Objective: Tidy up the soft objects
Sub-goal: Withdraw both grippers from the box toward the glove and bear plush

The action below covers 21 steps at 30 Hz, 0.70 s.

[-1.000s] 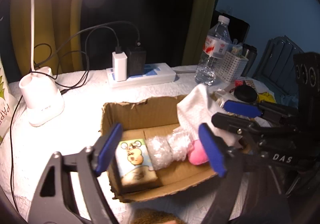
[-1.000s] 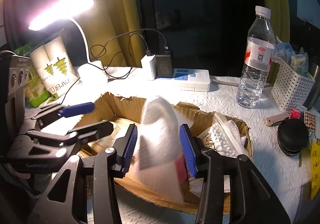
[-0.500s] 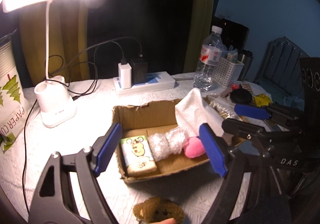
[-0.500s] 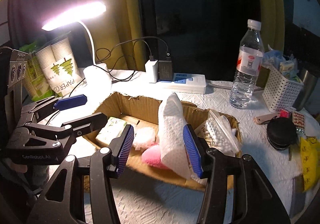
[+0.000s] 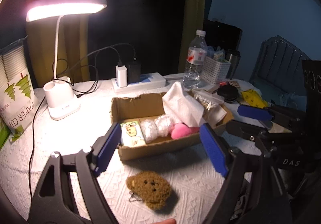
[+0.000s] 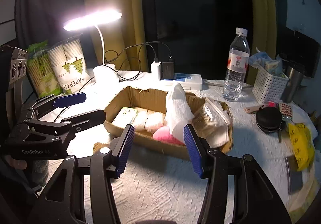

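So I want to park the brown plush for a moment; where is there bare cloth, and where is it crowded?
Bare tablecloth lies in front of the cardboard box, around the brown plush, and between the box and the lamp base. It is crowded to the right of the box: black case, yellow bag, white basket and water bottle.

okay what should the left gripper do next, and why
Probably lower the left gripper over the brown plush toy. The toy lies on the table outside the cardboard box, and both grippers are open and empty.
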Tool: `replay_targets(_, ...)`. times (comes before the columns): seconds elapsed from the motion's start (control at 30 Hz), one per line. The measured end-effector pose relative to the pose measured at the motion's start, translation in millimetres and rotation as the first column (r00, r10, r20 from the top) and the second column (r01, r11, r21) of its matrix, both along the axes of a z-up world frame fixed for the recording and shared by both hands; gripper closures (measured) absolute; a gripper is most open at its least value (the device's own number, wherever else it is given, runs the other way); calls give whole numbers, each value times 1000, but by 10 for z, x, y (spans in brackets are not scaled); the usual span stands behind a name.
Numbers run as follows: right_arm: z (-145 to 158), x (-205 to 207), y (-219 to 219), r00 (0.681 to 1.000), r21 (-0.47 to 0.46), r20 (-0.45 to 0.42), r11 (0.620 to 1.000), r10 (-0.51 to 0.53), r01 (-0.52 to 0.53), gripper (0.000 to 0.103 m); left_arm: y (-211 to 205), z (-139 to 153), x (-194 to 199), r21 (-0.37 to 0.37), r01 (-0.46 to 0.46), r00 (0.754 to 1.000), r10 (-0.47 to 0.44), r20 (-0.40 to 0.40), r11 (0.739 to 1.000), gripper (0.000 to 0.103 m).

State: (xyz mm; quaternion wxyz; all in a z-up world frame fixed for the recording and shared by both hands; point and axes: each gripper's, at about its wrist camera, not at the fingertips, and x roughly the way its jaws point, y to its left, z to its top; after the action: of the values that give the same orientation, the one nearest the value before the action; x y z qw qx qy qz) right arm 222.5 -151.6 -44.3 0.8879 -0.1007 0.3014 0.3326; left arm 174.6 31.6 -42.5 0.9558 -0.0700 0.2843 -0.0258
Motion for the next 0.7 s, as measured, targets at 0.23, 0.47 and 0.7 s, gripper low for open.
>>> replay_targets(0.23, -29, -251, -165, 1000, 4, -1, 1000, -24, 24, 48, -96, -24, -248, 1, 14, 1000, -14, 6, 1000, 21)
replay_targets(0.47, -131, -483, -261, 999, -1, -13, 999, -39, 39, 47, -170, -112, -477, 4, 28, 1000, -28, -4, 1000, 21)
replay_targets(0.7, -306, -664, -337, 998, -8, -42, 999, -49, 49, 37, -191, -209, -640, 4, 28, 999, -28, -17, 1000, 21)
